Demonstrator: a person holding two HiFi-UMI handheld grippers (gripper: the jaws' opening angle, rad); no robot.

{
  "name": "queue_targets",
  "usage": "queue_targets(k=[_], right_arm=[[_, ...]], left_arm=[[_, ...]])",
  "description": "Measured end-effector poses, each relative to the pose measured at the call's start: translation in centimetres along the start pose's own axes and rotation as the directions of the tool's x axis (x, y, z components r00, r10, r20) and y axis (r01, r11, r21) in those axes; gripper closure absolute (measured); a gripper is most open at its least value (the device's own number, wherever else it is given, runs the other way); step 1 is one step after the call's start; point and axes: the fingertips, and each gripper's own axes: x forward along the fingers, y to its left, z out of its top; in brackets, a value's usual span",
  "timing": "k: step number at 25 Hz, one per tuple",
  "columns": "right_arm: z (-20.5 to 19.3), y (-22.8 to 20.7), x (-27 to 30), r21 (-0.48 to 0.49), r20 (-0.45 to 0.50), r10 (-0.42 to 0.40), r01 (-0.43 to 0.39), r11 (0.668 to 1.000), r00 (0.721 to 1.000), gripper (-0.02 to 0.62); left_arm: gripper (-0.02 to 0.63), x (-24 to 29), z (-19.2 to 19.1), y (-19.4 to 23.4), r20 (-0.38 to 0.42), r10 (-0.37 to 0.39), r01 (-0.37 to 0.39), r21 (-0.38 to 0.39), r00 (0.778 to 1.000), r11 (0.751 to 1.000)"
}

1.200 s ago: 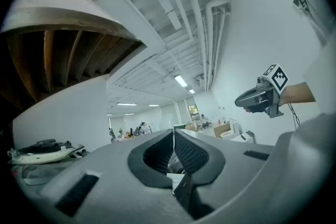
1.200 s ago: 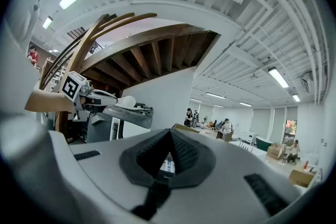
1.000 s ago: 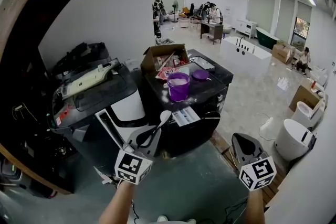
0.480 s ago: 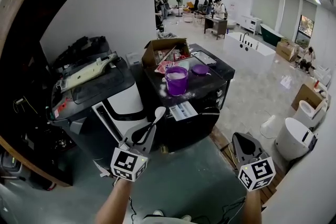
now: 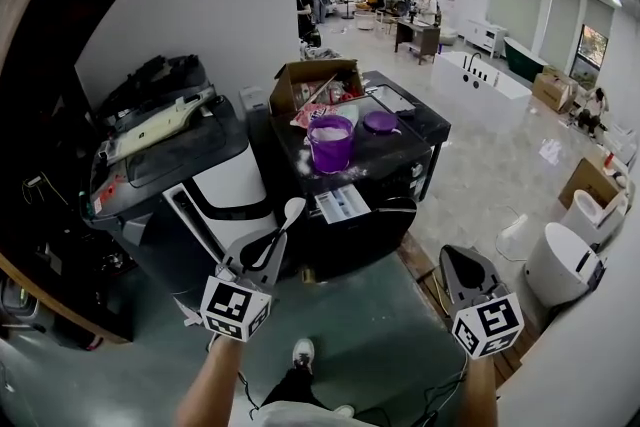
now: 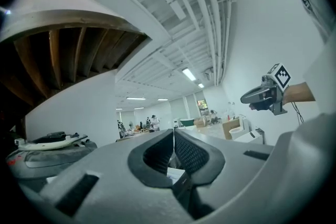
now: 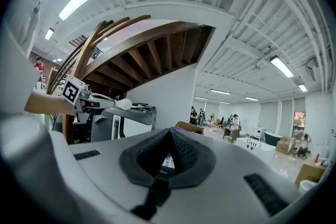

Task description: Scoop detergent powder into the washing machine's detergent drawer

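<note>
- Within the last second the head view has pulled back: the black washing machine [image 5: 400, 160] and the purple tub [image 5: 329, 149] of powder on its top sit higher in the picture, and a shoe [image 5: 303, 353] now shows below.
- The left hand-held gripper [image 5: 268, 250] is clenched on a white spoon [image 5: 291, 211], well short of the tub (so I judge scooping not yet begun).
- The right hand-held gripper [image 5: 455, 263] is clenched on nothing.
- The white label [image 5: 342, 203] on the machine's front is too small to read; the cubes carry only square markers.
</note>
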Motion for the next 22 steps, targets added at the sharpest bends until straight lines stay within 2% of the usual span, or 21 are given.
queue_targets(k=[4,7,10,13,18,22], right_arm=[[-0.5,-1.7,3.1,-0.005,-0.003,-0.005,0.005,1.0,1.0,0.6],[-0.7,-3.4,6.3,-0.019,-0.009,-0.013,0.013,1.0,1.0,0.6],[-0.8,-5.3,10.6,-0.02,-0.009,-0.028,0.028,0.999,1.0,0.6],[-0.8,-6.7,15.7,-0.003,-0.018,-0.038,0.038,0.999,0.999,0.6],[0.4,-8.8,24.5,0.01,-0.002,-0.064,0.064,0.998,0.998,0.6],[0.4,-9.6,30.1,0.013,-0.038,-0.061,0.062,0.998,0.997,0.6]], left_arm=[[0.592,3.2,-0.9,2.0,0.0,0.024,-0.024,-0.005,1.0,1.0],[0.592,6.1,-1.7,5.3,0.01,0.07,-0.07,-0.017,0.997,0.997],[0.592,9.9,-2.7,8.9,0.013,0.075,-0.075,-0.005,0.997,0.997],[0.592,14.0,-4.0,12.2,0.004,0.041,-0.04,-0.031,0.999,0.999],[0.592,20.5,-5.6,16.8,-0.049,-0.078,0.076,-0.037,0.996,0.996],[0.592,25.0,-6.8,20.2,-0.06,-0.122,0.119,-0.052,0.991,0.991]])
